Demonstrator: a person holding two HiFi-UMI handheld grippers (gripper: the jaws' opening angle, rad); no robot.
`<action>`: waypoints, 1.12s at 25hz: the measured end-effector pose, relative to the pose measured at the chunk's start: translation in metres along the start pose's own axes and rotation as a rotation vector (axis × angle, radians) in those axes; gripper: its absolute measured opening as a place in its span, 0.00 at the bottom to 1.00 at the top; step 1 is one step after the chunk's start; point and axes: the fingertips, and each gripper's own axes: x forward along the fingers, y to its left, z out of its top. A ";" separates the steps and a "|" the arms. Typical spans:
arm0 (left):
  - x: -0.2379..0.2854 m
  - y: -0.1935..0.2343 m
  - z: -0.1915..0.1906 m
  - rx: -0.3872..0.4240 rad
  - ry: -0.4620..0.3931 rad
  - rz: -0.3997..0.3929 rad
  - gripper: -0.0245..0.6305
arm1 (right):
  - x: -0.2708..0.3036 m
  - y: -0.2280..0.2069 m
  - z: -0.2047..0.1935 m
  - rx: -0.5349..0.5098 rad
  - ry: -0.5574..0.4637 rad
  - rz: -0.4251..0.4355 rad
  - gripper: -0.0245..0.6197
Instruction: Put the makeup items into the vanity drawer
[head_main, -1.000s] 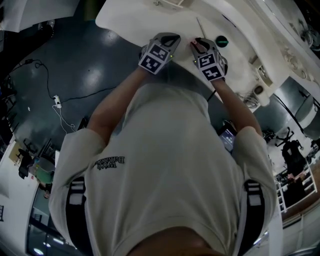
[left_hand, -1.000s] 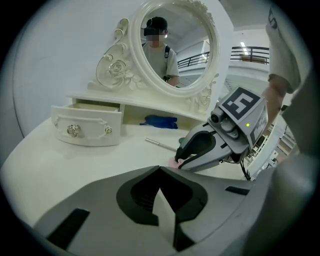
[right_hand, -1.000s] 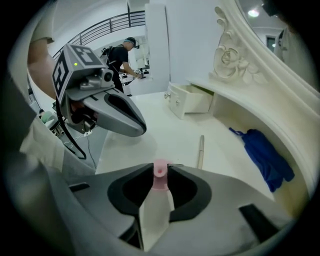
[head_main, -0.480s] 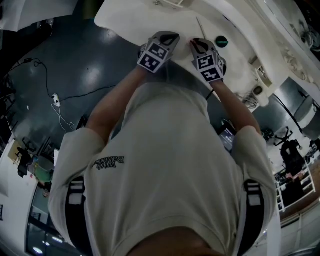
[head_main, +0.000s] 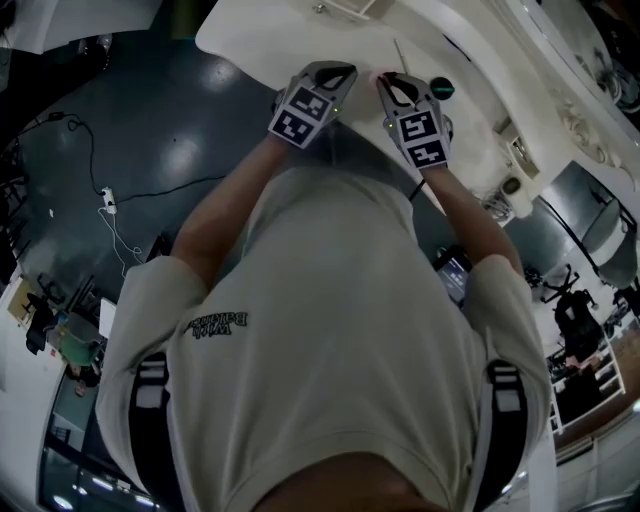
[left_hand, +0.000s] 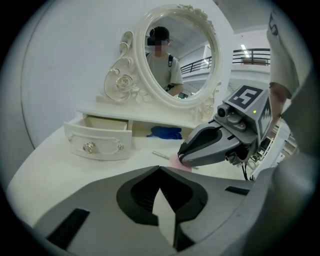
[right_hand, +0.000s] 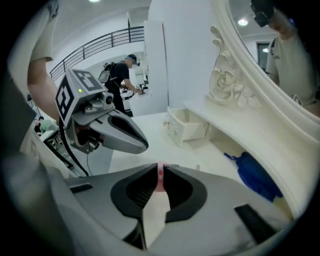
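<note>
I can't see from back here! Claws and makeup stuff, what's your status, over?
Right claw just closed, shut on pink makeup item. Left claw shut, empty. Drawer open, way looks clear.

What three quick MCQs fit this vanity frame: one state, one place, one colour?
1. The vanity drawer is: A shut; B open; C taken out.
2. The blue item lies: A in the drawer; B on the floor; C on the tabletop under the mirror shelf.
3. The pad in the right tool is: A pink; B green; C black.
Key: B, its inside shows. C, it sits in the recess beside the drawer. A, pink shows between the jaws, which have just been closing on it.
</note>
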 end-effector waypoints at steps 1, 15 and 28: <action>-0.005 0.003 0.006 -0.003 -0.014 0.012 0.06 | -0.005 0.000 0.011 0.003 -0.028 -0.001 0.10; -0.132 0.034 0.143 0.057 -0.321 0.214 0.06 | -0.114 0.010 0.184 -0.055 -0.455 -0.035 0.10; -0.252 -0.009 0.235 0.205 -0.577 0.301 0.06 | -0.227 0.044 0.277 -0.124 -0.761 -0.066 0.10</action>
